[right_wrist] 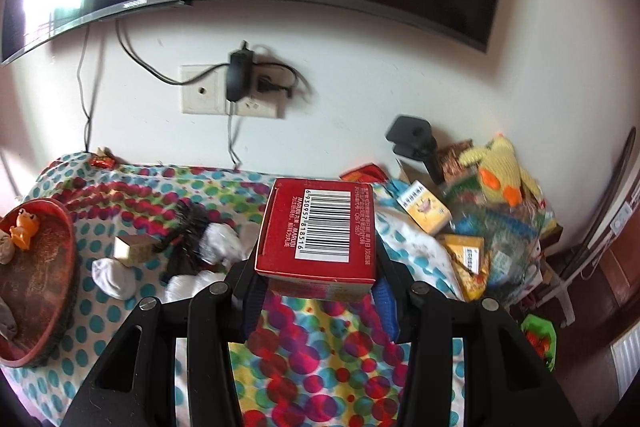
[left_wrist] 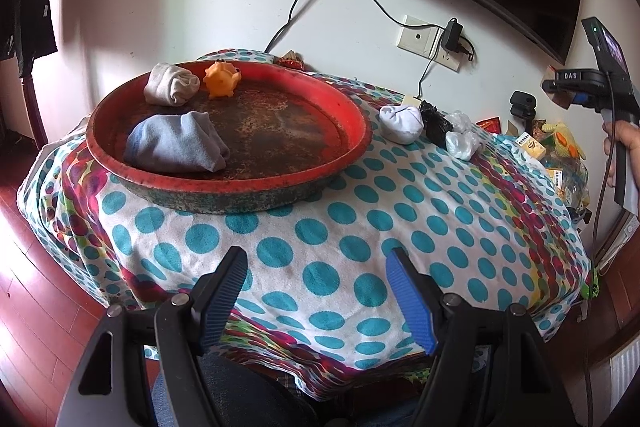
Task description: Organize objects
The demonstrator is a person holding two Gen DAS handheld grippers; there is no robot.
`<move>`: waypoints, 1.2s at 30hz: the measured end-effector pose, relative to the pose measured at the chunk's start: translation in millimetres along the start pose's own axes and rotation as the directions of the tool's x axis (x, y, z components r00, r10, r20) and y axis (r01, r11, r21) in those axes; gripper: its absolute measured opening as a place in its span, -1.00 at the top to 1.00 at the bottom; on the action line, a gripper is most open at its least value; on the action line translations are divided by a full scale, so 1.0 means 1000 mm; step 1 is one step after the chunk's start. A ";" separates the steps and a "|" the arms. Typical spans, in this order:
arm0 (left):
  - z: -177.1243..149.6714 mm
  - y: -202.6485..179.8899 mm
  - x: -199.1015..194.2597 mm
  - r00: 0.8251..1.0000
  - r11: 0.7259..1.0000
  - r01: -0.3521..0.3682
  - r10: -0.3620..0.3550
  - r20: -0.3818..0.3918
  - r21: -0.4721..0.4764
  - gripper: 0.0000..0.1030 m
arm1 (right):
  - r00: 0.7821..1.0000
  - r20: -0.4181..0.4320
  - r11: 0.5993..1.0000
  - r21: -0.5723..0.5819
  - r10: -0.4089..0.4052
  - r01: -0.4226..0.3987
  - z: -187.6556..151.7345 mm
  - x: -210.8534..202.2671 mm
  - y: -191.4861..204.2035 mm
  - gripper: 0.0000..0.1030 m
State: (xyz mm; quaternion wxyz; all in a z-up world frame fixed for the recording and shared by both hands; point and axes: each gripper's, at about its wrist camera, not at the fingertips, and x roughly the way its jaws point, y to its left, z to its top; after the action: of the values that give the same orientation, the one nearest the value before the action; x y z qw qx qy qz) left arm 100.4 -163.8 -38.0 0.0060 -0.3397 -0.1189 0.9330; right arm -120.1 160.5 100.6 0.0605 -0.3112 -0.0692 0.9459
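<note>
My right gripper (right_wrist: 318, 291) is shut on a red box (right_wrist: 318, 231) with a barcode on top, held in the air above the spotted cloth. The left gripper (left_wrist: 316, 291) stands open over the cloth's near edge, nothing between its fingers. In front of it lies a round red tray (left_wrist: 352, 115) holding a blue-grey rolled sock (left_wrist: 176, 143), a beige rolled sock (left_wrist: 170, 85) and an orange toy (left_wrist: 222, 79). A white sock ball (left_wrist: 402, 123), a black bag (left_wrist: 436, 125) and crumpled white plastic (left_wrist: 462, 141) lie right of the tray. In the left wrist view a hand holds the right gripper's handle (left_wrist: 600, 87) at the far right.
A heap of snack packets, small yellow boxes (right_wrist: 426, 211) and a yellow knitted duck (right_wrist: 500, 167) fills the table's right end. A small wooden block (right_wrist: 130, 249) and white socks (right_wrist: 112, 277) lie mid-table. A television hangs on the wall above a socket with a plugged charger (right_wrist: 238, 79).
</note>
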 end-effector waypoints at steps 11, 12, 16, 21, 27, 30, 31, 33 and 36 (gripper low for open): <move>-0.001 0.000 0.002 1.000 1.000 0.001 -0.001 -0.010 -0.011 -0.43 | 0.999 0.017 0.998 -0.045 0.048 -0.047 0.011 -0.006 0.044 0.16; -0.001 0.000 0.003 1.000 1.000 0.000 0.000 -0.011 -0.013 -0.43 | 0.999 0.018 0.998 -0.048 0.051 -0.051 0.012 -0.006 0.047 0.16; -0.001 0.001 0.003 1.000 1.000 0.000 0.000 -0.009 -0.013 -0.43 | 0.997 0.018 0.996 -0.061 0.071 -0.070 0.015 -0.006 0.063 0.16; -0.001 0.001 0.003 1.000 1.000 0.001 -0.001 -0.010 -0.016 -0.43 | 0.995 0.012 0.992 -0.080 0.097 -0.096 0.017 -0.004 0.086 0.15; -0.001 0.004 0.003 1.000 1.000 0.001 -0.001 -0.014 -0.025 -0.43 | 0.992 0.003 0.985 -0.117 0.129 -0.127 0.014 -0.001 0.122 0.15; 0.000 0.006 0.004 1.000 0.999 0.002 -0.002 -0.016 -0.032 -0.43 | 0.989 -0.008 0.979 -0.141 0.151 -0.150 0.011 0.002 0.144 0.15; 0.000 0.007 0.005 1.000 0.999 0.003 -0.003 -0.018 -0.035 -0.43 | 0.987 -0.011 0.976 -0.150 0.159 -0.159 0.010 0.003 0.152 0.15; 0.000 0.008 0.006 1.000 0.999 0.003 -0.004 -0.020 -0.041 -0.43 | 0.983 -0.022 0.969 -0.165 0.182 -0.183 0.006 0.004 0.167 0.15; 0.001 0.010 0.007 1.000 0.999 0.005 -0.006 -0.024 -0.048 -0.43 | 0.978 -0.037 0.957 -0.202 0.206 -0.209 -0.001 0.007 0.191 0.15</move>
State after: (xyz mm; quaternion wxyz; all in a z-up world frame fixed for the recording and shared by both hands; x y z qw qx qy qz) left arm 95.1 -172.8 -44.4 0.0018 -0.3507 -0.1421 0.9257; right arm -138.9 -25.9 63.7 -0.0708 -0.3287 -0.1327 0.9324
